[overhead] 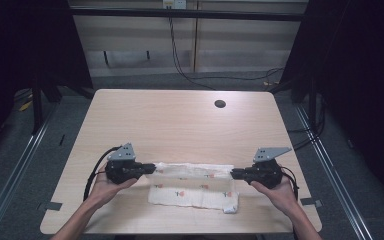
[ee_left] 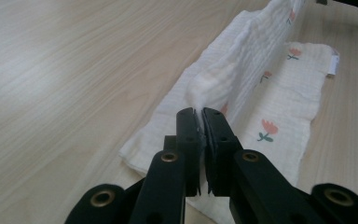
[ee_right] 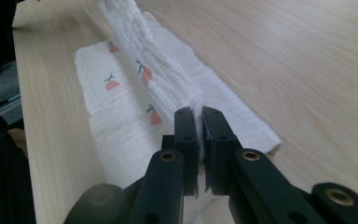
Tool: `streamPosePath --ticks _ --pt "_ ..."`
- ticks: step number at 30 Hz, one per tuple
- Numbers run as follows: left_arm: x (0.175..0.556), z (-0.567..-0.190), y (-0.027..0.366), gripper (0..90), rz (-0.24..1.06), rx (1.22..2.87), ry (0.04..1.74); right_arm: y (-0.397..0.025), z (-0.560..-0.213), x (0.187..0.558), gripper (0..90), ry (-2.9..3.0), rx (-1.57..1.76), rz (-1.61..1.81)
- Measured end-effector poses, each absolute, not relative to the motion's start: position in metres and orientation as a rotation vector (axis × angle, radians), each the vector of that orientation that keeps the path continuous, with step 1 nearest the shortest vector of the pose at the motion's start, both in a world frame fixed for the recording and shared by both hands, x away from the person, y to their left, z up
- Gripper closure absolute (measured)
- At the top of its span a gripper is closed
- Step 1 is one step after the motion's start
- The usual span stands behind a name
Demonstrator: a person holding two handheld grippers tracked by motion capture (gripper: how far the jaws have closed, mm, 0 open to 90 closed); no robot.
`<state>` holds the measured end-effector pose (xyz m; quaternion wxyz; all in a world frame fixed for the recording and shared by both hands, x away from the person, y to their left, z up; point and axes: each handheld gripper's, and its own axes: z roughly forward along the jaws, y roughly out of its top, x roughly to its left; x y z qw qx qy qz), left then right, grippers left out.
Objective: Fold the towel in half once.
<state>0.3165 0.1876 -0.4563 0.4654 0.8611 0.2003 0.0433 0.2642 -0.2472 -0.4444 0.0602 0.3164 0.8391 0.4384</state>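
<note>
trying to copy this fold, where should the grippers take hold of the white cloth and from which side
Probably at the two short ends of the raised fold ridge, each gripper coming in level from its own side. The cloth lies long across the table; the left gripper and right gripper pinch its ends, so the ridge lifts evenly.

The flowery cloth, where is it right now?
In the high view the cloth lies near the table's front edge, pinched between the left gripper and right gripper.

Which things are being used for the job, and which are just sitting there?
In use:
- cloth, white with little flowers
- left gripper, pinching one end of the cloth's raised fold
- right gripper, pinching the other end

Just there:
- table
- hole in the table top
- cables on the floor behind
</note>
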Motion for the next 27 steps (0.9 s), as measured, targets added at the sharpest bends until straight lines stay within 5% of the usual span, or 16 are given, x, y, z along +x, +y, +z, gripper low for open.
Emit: streamPosePath --ticks 20,27 --pt "0.294 -0.472 0.187 80.4 0.074 2.201 0.463 -0.247 -0.477 0.245 77.6 2.605 1.009 1.251" --pt "0.283 -0.473 0.184 77.9 0.038 2.221 0.433 -0.251 -0.475 0.237 88.0 2.593 1.011 1.262"
